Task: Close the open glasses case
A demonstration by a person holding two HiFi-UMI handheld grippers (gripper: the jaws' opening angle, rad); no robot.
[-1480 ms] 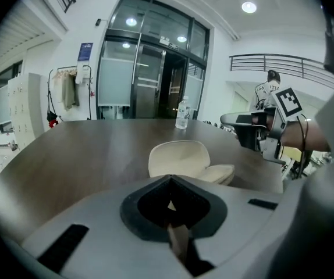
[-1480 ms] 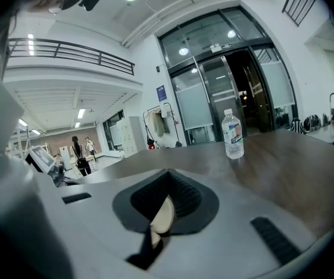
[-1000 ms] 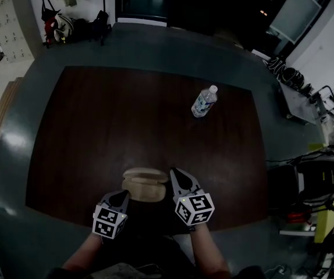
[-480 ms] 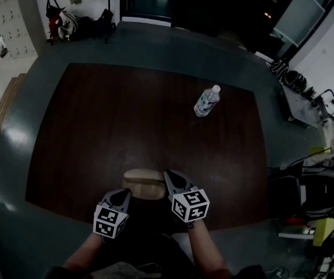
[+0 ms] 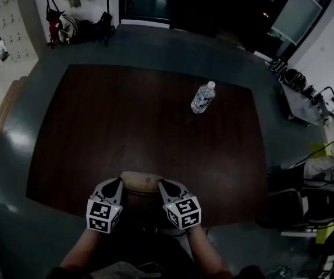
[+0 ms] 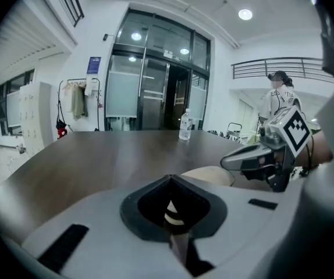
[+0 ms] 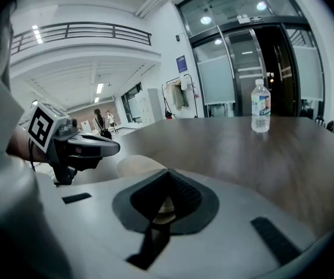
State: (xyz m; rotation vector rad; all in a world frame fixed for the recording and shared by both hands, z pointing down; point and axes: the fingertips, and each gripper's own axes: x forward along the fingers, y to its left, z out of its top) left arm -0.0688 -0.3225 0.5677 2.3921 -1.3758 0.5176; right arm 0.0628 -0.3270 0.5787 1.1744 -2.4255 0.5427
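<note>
Glasses case point(image 5: 141, 181): beige, oval, lying flat on the dark brown table point(image 5: 126, 115) at the near edge, directly in front of the person. In the head view it reads as a single rounded form with the lid down on the base. The seam between lid and base is too small to make out.

Left gripper point(image 5: 114, 183): positioned at the left end of the case, jaws pointing away from the person and angled slightly inward. In the left gripper view both jaws are brought together, tips meeting, with nothing clamped between them. Only a beige sliver shows through the small notch behind the tips. The case sits just ahead and to the right of these jaws.

Right gripper point(image 5: 164, 185): positioned at the right end of the case, jaws angled inward toward it. In the right gripper view the jaws are likewise pressed together and hold nothing. The case lies just ahead and to the left of them.

Contact between either gripper tip and the case cannot be confirmed; both tips are close against its ends.

Water bottle point(image 5: 203, 97): clear plastic, upright, on the far right part of the table, well apart from the case and both grippers.
</note>
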